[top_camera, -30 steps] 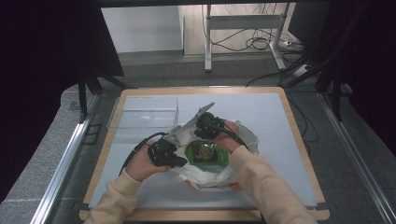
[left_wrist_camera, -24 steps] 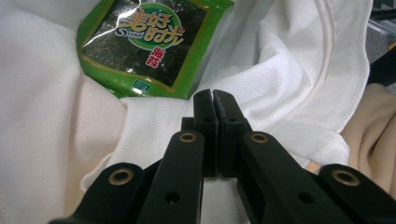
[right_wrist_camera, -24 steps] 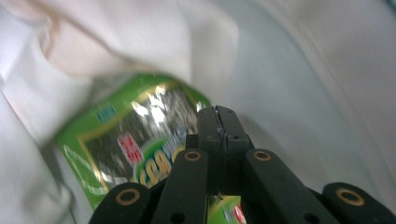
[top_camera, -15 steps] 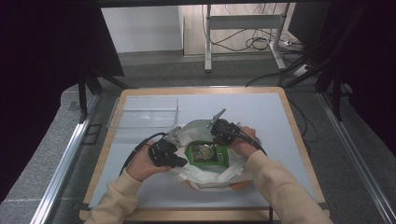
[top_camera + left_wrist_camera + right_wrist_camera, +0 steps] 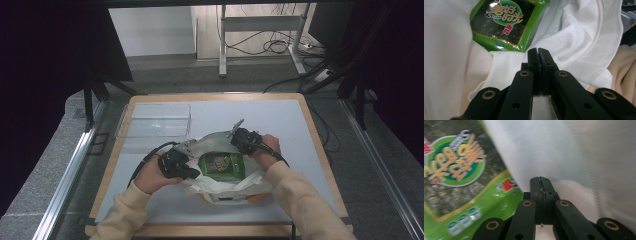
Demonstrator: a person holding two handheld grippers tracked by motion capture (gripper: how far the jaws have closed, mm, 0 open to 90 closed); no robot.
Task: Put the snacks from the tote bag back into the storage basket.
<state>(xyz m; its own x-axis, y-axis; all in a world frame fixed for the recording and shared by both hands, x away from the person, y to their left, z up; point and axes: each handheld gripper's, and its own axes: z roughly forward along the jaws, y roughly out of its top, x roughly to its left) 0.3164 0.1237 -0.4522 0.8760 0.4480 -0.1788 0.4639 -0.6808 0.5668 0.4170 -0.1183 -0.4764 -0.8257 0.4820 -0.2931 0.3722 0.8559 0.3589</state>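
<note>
In the high view a white cloth bag (image 5: 227, 186) lies low at the centre of the frame on the grey table (image 5: 280, 120), with a green seaweed packet (image 5: 221, 163) lying flat in its open mouth. The packet's long axis runs left to right across the frame, its printed face up. The left gripper (image 5: 192, 173) sits at the bag's left edge and the right gripper (image 5: 235, 141) at its upper right edge, the packet between them.

In the left gripper view the jaws are pressed together on a fold of the bag (image 5: 574, 45); the packet (image 5: 506, 22) lies in the upper left of the frame, tilted, one corner pointing down toward the jaws, its print reading upright.

In the right gripper view the jaws are also pressed together, with a thin edge of cloth (image 5: 541, 150) seemingly between them. The packet (image 5: 461, 185) fills the left of the frame, blurred.

A clear tray (image 5: 155, 120) stands in the upper left of the table, apart from the bag.
</note>
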